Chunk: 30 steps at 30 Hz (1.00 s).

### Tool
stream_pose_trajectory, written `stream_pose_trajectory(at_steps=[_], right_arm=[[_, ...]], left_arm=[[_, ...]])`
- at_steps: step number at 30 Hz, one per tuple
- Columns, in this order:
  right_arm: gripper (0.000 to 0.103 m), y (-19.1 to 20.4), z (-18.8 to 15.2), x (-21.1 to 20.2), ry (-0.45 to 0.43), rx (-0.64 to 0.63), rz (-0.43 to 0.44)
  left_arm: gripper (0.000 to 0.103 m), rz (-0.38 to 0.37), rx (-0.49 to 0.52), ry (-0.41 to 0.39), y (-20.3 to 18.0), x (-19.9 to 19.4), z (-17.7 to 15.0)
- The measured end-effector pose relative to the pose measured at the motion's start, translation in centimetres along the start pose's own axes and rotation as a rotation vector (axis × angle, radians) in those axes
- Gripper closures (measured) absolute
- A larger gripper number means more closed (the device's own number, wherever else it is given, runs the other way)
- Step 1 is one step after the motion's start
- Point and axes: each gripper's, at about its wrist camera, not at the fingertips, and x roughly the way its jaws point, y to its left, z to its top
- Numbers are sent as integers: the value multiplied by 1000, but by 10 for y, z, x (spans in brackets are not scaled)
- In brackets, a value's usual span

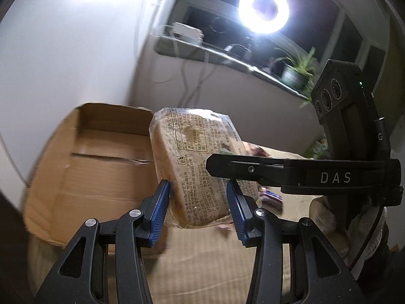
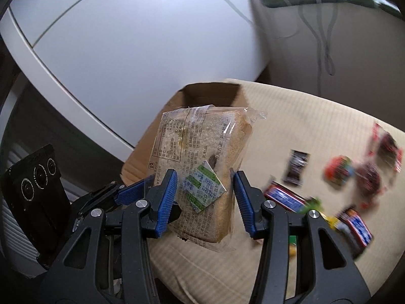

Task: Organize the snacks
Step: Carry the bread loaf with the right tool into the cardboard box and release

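Two grippers share one load: the left gripper (image 1: 198, 190) has its blue fingers (image 1: 159, 202) clamped on the flanks of the wrapped bread pack (image 1: 192, 157), and the right gripper (image 2: 203, 179) appears closed on the same pack from the other side, its pads pressed against the wrapper. The pack hangs in the air, tilted, just in front of the open cardboard box (image 1: 101, 152), which stands on a beige ribbed surface (image 2: 291, 116); whether that is a counter or a cushion I cannot tell. The step looks like carrying the bread into the box, and it would go best with only one gripper keeping hold. The loaf is soft and the film slippery, so squeeze lightly and low on the pack, lift it over the near wall, and set it flat on the bottom rather than dropping it. Several loose snacks (image 2: 296, 164) lie scattered to the right, blurred, well apart from the box. Around them are a plain white wall, a bright ring light (image 1: 263, 10) before a dark window, a potted plant (image 1: 296, 71) on the sill, and cables (image 2: 324, 38) hanging below.
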Motion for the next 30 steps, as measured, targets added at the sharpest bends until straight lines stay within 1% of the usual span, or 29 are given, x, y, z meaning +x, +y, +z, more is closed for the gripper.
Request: stream_pose_trajectory(at_steps=[5, 11, 16, 21, 25, 29, 30], right_arm=[[54, 23, 13, 32, 35, -35, 30], [54, 38, 23, 66, 85, -55, 60], [54, 40, 25, 84, 119, -65, 69], [54, 42, 26, 100, 146, -67, 80], [54, 43, 27, 109, 161, -75, 72], [54, 47, 28, 109, 149, -99, 32], [48, 47, 28, 108, 143, -106, 24]], left_arm=[[60, 59, -32, -13, 26, -5, 2], [60, 117, -66, -9, 53, -5, 0], [60, 160, -82, -3, 65, -4, -6], [60, 178, -98, 7, 74, -1, -7], [60, 197, -97, 13, 75, 0, -9], [60, 236, -88, 2, 75, -2, -7], [60, 242, -88, -1, 75, -4, -7]])
